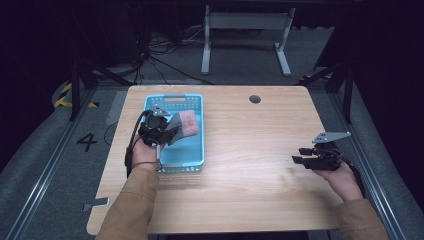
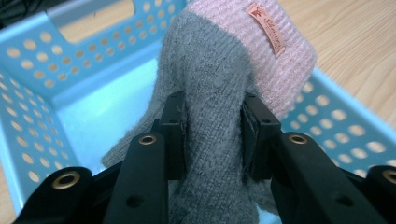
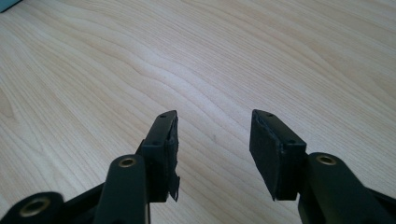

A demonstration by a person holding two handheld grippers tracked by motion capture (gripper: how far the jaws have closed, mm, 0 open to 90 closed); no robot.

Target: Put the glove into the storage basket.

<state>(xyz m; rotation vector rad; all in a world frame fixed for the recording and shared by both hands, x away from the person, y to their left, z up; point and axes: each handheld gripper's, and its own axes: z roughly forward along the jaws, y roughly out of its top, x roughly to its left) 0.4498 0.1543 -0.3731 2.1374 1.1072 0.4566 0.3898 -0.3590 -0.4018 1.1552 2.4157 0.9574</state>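
Note:
A grey knitted glove with a pink cuff hangs between the jaws of my left gripper, whose pads press on its grey part from both sides. The glove is held above the inside of a light blue perforated basket at the table's left. An orange label sits on the pink cuff. My right gripper hovers low at the table's right edge, jaws open and pointing left. In the right gripper view its jaws have only bare wood between them.
The wooden table has a round cable hole near its far edge. The basket's far wall has a handle slot. Beyond the table stand a white desk frame and cables on the floor.

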